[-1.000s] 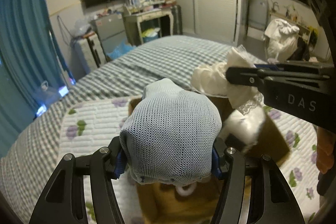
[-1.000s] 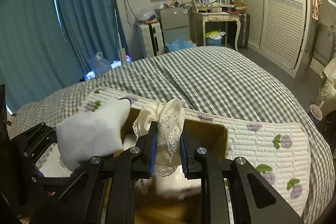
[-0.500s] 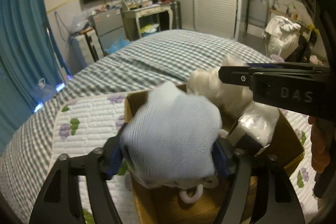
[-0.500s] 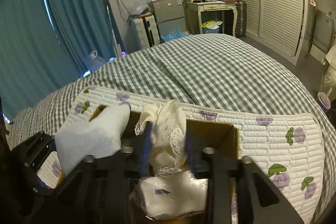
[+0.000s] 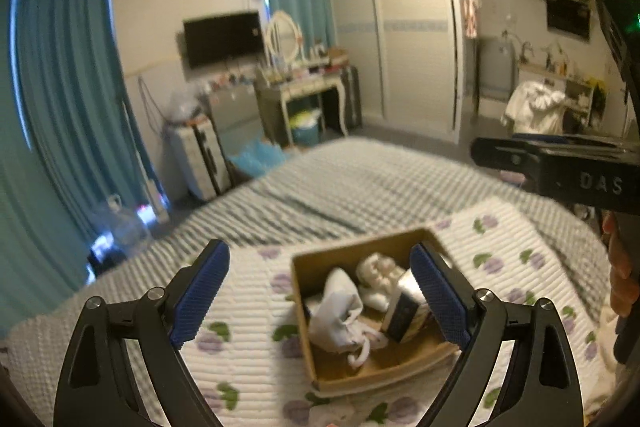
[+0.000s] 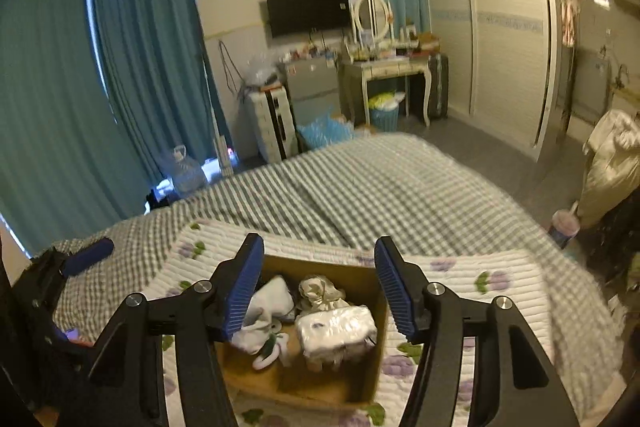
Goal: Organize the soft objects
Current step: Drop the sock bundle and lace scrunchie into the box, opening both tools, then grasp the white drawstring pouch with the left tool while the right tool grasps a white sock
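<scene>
- Teal curtains [image 6: 132, 87] are hanging along the far wall of this bedroom, with a dark television [image 6: 308, 10] mounted beside a dressing table [image 6: 386, 67].
- I am looking down at a bed [image 6: 360, 183] in a grey checked cover, and a white quilted mat [image 5: 248, 311] with purple flowers is lying over its near end.
- I am seeing a cardboard box [image 5: 304, 331] sitting on that mat, open at the top.
- A crumpled white mesh cloth [image 5: 338, 311] is lying inside the box at its left side.
- A cream lace piece [image 6: 320, 293] is resting toward the back of the box, touching the mesh cloth.
- A wrapped white packet [image 6: 338, 327] is lying in the right part of the box, just in front of the lace.
- I am holding the left tool [image 5: 320, 295] above the box with its blue pads [image 5: 200, 295] spread wide and nothing between them.
- The right tool [image 6: 320, 285] is hovering over the box too, jaws apart and empty.
- Its black body is also showing at the right edge of the left wrist view, level over the bed.
</scene>
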A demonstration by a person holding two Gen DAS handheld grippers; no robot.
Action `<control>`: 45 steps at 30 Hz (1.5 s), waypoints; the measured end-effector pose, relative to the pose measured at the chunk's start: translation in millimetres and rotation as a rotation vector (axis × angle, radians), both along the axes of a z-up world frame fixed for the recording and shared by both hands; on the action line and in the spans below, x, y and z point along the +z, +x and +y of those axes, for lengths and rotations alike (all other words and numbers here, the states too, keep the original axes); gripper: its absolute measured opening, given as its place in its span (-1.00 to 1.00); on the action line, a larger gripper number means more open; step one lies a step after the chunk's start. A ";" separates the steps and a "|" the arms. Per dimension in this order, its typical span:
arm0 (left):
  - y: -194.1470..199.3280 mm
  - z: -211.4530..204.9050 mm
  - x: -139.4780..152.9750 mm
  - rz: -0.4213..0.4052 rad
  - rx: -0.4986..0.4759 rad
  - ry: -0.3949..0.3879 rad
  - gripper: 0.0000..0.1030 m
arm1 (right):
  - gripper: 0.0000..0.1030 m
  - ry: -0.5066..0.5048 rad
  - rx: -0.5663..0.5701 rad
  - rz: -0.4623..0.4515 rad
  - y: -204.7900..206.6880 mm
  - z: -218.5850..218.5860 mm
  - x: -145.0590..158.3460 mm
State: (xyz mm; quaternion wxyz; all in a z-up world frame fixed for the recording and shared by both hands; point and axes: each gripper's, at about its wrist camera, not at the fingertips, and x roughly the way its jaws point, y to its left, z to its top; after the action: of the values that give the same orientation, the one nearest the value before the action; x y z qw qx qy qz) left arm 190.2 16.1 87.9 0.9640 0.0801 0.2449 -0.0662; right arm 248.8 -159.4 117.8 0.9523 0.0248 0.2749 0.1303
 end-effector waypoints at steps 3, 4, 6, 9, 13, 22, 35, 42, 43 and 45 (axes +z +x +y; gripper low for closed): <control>-34.8 11.1 33.4 -0.058 0.002 -0.015 0.81 | 0.31 -0.014 -0.005 -0.059 -47.5 -3.4 35.1; -47.8 14.1 42.1 -0.075 0.003 -0.017 0.84 | 0.40 -0.016 -0.005 -0.073 -62.4 -3.6 44.4; -72.6 19.8 56.2 -0.110 0.007 -0.014 1.00 | 0.56 -0.024 -0.005 -0.101 -95.1 -3.0 61.3; -108.6 26.3 69.0 -0.167 0.020 0.010 1.00 | 0.73 -0.040 -0.001 -0.137 -138.4 -0.8 74.8; -141.6 36.3 67.4 -0.193 0.010 0.044 1.00 | 0.80 -0.048 0.035 -0.154 -182.6 12.1 68.9; -147.8 60.6 -10.1 -0.088 -0.080 0.108 1.00 | 0.81 -0.038 0.048 -0.043 -203.4 49.5 -31.1; -62.0 87.8 -144.9 0.132 -0.095 0.040 1.00 | 0.81 -0.023 0.004 0.216 -108.1 95.6 -214.9; -28.6 88.1 -201.4 0.186 -0.107 0.035 1.00 | 0.47 -0.020 0.033 0.345 -71.4 109.6 -281.8; -25.8 90.0 -208.9 0.181 -0.101 0.039 1.00 | 0.42 -0.016 0.043 0.357 -67.8 110.2 -287.8; -21.5 91.6 -218.1 0.183 -0.104 0.056 1.00 | 0.33 -0.010 0.076 0.382 -61.3 115.2 -298.5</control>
State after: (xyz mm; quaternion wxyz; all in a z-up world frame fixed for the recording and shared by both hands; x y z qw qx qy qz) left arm 168.7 107.7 -130.2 0.9303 0.1132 0.3290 -0.1164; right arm 187.5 -44.1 -180.7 0.8773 0.0338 0.4519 0.1579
